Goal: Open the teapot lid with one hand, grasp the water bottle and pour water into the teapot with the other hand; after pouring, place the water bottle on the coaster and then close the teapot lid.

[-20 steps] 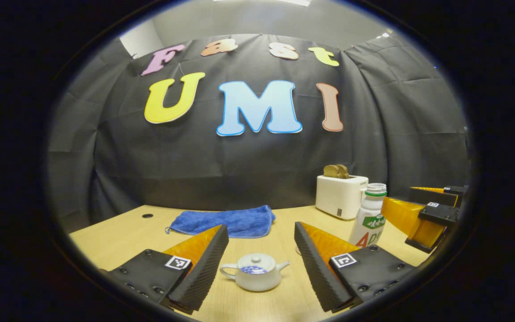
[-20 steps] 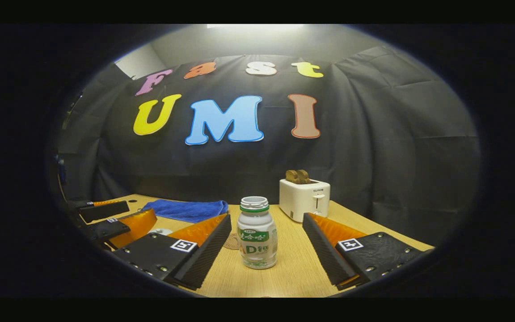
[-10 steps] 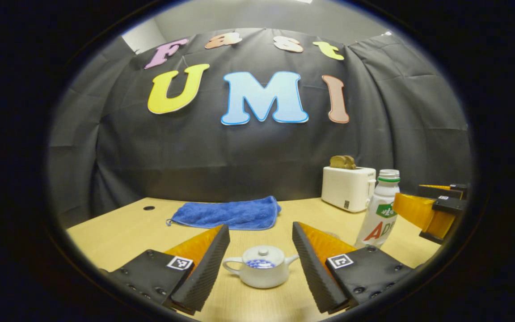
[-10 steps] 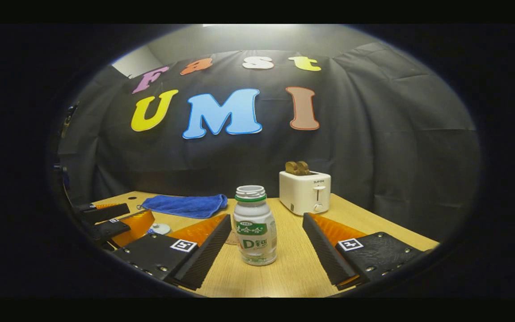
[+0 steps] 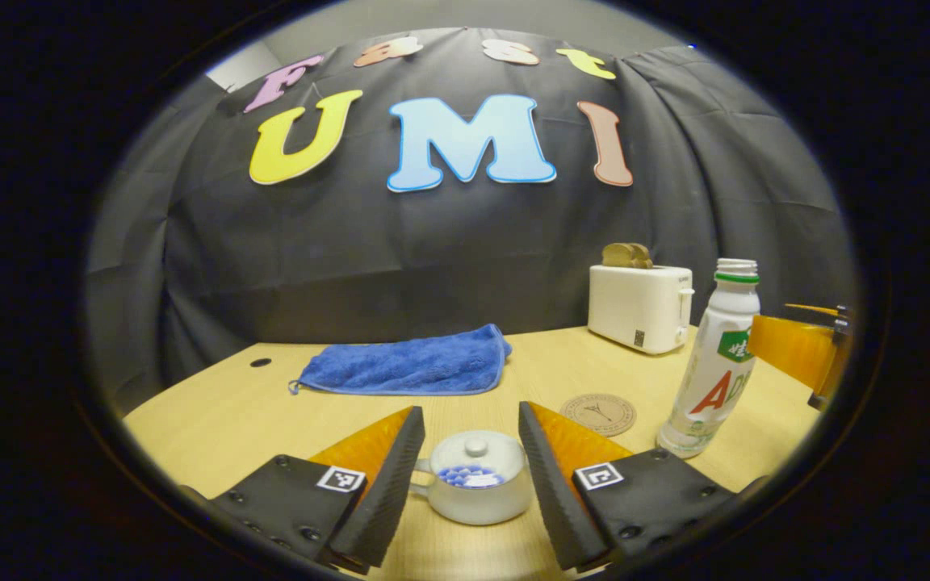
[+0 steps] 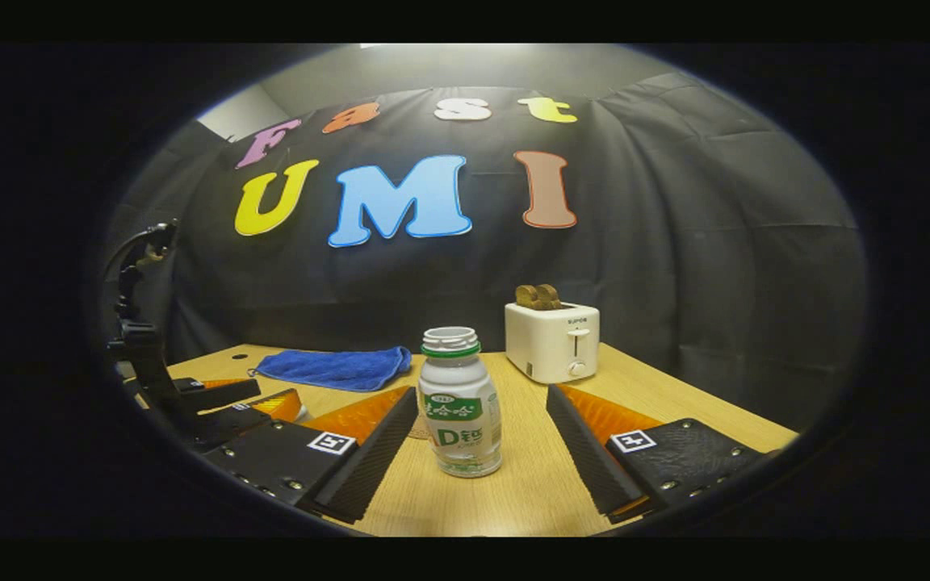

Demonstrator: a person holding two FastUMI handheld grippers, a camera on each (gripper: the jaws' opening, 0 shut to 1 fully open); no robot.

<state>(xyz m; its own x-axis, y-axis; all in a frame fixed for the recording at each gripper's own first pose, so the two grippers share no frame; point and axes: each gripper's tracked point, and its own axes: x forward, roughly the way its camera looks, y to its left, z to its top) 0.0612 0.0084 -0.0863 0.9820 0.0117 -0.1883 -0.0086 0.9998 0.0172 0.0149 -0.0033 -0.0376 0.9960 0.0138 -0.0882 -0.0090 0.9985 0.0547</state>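
Teapot lid [image 5: 477,446] is sitting between your left gripper [image 5: 469,452] fingers, open and empty; right gripper [image 6: 481,440] is flanking the water bottle [image 6: 458,411], open.

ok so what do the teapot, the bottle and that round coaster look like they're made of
Teapot: likely glazed ceramic, smooth white body with a soft sheen and a blue painted patch. Water bottle: seems to be plastic, milky translucent wall with a printed wrap label and a threaded open neck. Coaster: probably wood or cork, matte tan disc with a dark line mark.
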